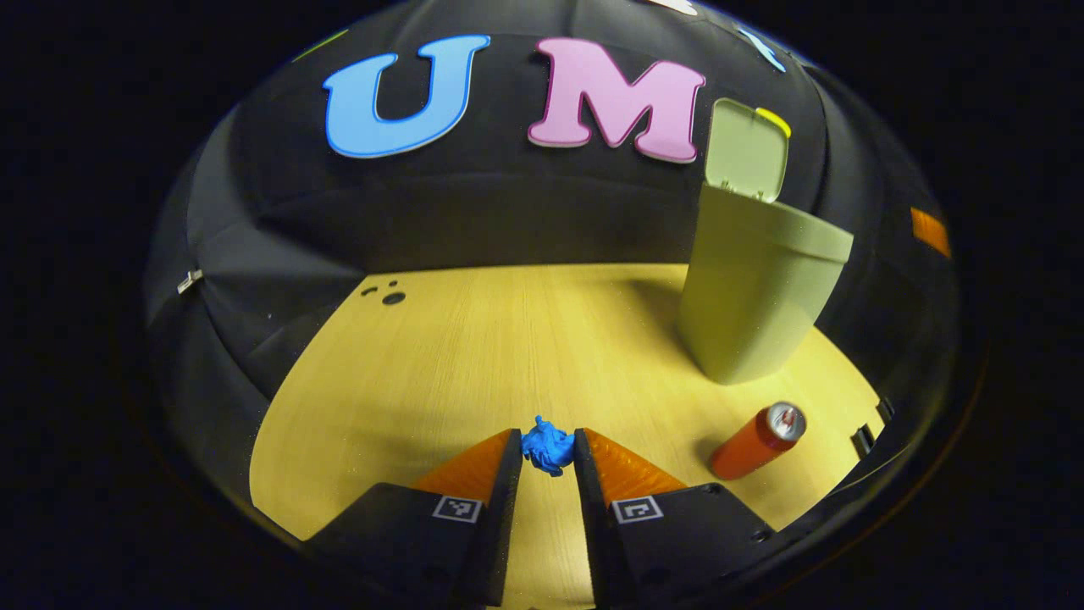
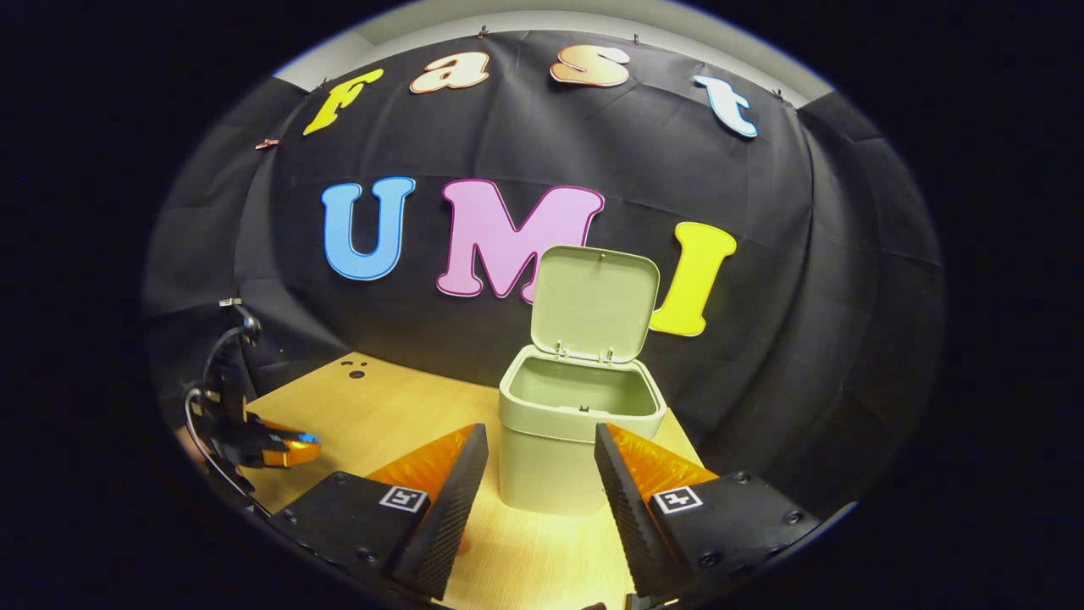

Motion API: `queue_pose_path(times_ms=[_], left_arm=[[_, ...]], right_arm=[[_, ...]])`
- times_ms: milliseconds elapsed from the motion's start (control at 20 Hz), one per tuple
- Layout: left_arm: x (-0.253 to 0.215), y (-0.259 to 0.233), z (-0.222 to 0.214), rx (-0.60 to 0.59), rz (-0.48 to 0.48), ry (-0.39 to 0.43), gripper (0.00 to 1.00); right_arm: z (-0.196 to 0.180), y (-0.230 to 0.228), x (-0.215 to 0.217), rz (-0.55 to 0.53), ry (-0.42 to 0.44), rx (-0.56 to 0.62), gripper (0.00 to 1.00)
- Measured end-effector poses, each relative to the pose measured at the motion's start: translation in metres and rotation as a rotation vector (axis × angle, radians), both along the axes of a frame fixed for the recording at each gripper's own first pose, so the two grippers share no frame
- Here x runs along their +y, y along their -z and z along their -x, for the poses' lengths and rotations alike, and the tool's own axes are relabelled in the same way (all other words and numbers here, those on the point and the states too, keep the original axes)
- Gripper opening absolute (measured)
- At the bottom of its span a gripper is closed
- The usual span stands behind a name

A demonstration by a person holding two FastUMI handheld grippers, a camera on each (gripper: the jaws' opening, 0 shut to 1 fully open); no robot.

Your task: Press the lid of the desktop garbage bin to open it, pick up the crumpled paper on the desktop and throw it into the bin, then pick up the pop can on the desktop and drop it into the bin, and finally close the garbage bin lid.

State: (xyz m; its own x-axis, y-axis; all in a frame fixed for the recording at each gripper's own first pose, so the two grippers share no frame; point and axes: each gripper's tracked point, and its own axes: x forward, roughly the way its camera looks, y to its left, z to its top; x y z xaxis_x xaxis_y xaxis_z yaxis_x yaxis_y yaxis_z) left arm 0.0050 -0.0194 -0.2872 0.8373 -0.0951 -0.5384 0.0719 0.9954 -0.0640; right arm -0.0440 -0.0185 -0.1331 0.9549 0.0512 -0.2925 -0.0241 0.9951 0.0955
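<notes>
So the left gripper (image 1: pixel 548 447) has its fingers pinched in narrow on the crumpled paper (image 1: pixel 546 446), a little blue wad wedged right between the two tips, both sides pressing on it, down close to the wooden desktop (image 1: pixel 474 339). The right gripper (image 2: pixel 542 462) is spread wide with nothing between its fingers, hanging just in front of the garbage bin (image 2: pixel 559 440), not touching it. The bin is pale green and stands upright toward the far right of the desk, with its lid (image 2: pixel 594 301) flipped up on the back hinge, standing nearly vertical so the mouth is wide open. The pop can (image 1: pixel 756 441) is lying on its side on the desktop, near side of the bin and to the right of the paper, long axis running diagonally, its silver top end pointing up toward the far right.
</notes>
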Motion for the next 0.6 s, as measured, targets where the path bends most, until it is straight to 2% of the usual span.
queue_pose_path(times_ms=[250,300,400,500,550,600], left_arm=[[-0.028,-0.08,-0.037,-0.166,0.039,0.059,0.41],[-0.036,-0.095,-0.045,-0.198,0.043,0.074,0.37],[-0.051,-0.123,-0.058,-0.25,0.05,0.104,0.42],[-0.071,-0.15,-0.071,-0.305,0.073,0.14,0.37],[-0.081,-0.161,-0.076,-0.33,0.088,0.158,0.41],[-0.091,-0.173,-0.082,-0.349,0.102,0.175,0.41]], right_arm=[[0.003,0.008,-0.006,0.022,0.007,0.008,0.81],[0.004,0.009,-0.008,0.025,0.009,0.01,0.82],[0.006,0.013,-0.01,0.027,0.01,0.018,0.82],[0.008,0.016,-0.016,0.024,0.016,0.024,0.82],[0.009,0.018,-0.019,0.021,0.022,0.028,0.82],[0.011,0.02,-0.022,0.016,0.028,0.034,0.82]])
